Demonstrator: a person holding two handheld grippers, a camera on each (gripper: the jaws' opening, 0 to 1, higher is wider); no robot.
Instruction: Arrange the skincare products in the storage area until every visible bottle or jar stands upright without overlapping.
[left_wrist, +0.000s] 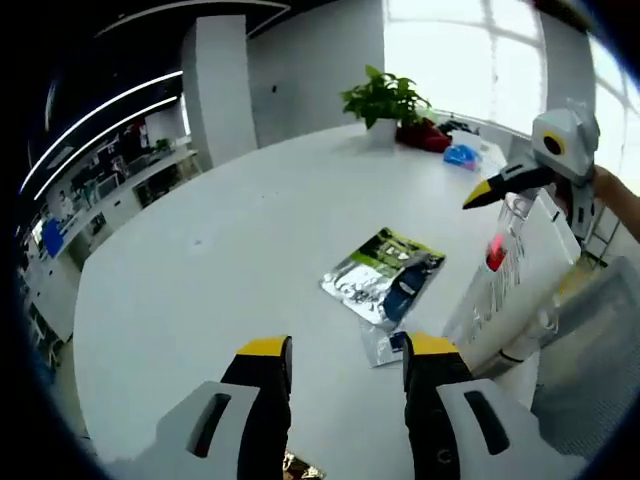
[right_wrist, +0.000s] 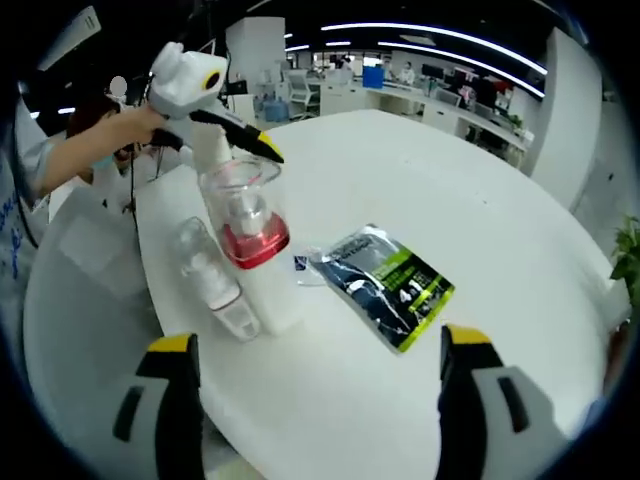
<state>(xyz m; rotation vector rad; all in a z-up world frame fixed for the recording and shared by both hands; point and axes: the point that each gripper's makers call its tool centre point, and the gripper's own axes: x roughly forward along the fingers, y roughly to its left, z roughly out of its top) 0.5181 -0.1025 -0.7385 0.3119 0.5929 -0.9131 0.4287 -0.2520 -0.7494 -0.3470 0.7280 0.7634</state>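
A tall white bottle (right_wrist: 268, 285) (left_wrist: 520, 275) with a clear cap and a red collar stands on the round white table (right_wrist: 450, 190). A smaller clear-capped bottle (right_wrist: 212, 280) stands right beside it. A green and black foil sachet (right_wrist: 388, 285) (left_wrist: 385, 275) lies flat near them, partly over a small clear packet (left_wrist: 383, 345). My right gripper (right_wrist: 320, 340) is open and wide, short of the bottles and sachet, and also shows past the tall bottle (left_wrist: 480, 195). My left gripper (left_wrist: 347, 348) is open with nothing between its jaws; its tip (right_wrist: 265, 150) hovers just behind the tall bottle's cap.
A pale tray-like surface (right_wrist: 70, 250) (left_wrist: 600, 330) lies beside the bottles at the table's edge. A potted plant (left_wrist: 385, 100) with red and blue items (left_wrist: 440, 145) sits at the far rim. A person's hand (right_wrist: 125, 125) holds the left gripper. Open tabletop stretches beyond the sachet.
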